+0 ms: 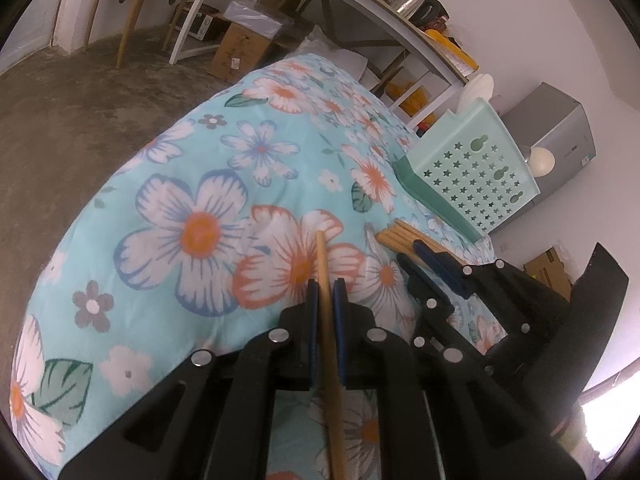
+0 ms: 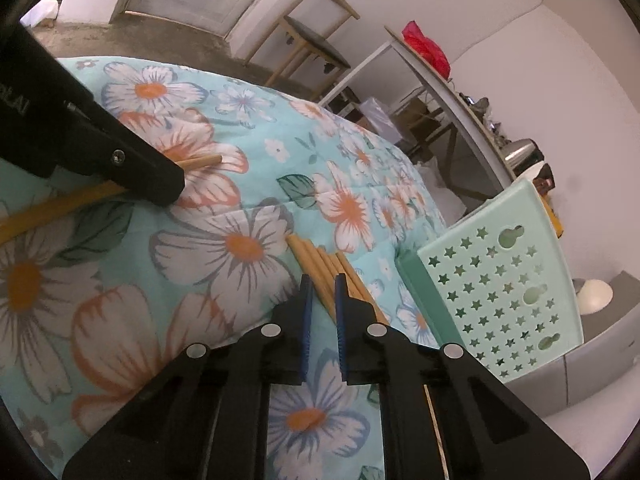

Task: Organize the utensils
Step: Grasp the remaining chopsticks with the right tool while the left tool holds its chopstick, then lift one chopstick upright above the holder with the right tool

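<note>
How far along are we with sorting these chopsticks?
Nothing visibly sorted yet. The left hand-held gripper is shut on one chopstick. The right hand-held gripper hangs over the chopstick pile on the floral cloth, beside the green basket. The pile remains.

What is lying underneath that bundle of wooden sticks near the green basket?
The wooden sticks lie directly on the flowered cloth, beside the green basket. What the cloth covers cannot be seen.
</note>
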Available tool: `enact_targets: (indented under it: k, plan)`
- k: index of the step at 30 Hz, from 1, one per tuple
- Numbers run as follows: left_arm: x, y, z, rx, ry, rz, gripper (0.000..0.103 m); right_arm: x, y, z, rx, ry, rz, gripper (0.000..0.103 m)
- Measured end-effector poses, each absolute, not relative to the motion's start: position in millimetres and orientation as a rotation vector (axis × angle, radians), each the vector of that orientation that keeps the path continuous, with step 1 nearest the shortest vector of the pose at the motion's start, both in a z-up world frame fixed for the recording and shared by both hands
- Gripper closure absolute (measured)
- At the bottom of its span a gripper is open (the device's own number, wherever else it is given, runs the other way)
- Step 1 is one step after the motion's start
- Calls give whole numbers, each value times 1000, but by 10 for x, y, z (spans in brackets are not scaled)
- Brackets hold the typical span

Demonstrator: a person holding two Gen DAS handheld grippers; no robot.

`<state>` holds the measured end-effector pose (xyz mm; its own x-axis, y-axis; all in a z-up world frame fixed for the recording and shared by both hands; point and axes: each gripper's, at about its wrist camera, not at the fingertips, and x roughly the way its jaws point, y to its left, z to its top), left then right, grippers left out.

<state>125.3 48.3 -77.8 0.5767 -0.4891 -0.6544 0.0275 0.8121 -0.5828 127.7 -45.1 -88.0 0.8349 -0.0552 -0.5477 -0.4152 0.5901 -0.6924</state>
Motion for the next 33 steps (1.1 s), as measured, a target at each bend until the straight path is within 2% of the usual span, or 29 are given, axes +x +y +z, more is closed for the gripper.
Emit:
enact_targets:
  k: [9,12,23,28,33]
  plan:
    - [1251,484,-779,-554,914,-319,94,1120,-464,-818,-929,558,227,103]
    - [1252,482,-779,-557,914,-320,94,1129,-432,-848,-967,566,228,96]
    - [1256,477,-778,-555,914,-322,94,1397,-385,-930,-947,645,224,96]
    - [1257,470,-779,-553,912,-322,94,1351,-390,-889,-969,600,173,85]
    - [1252,460,-778,-549,910,-321,94,1503,-444,-896,-929,650,180,85]
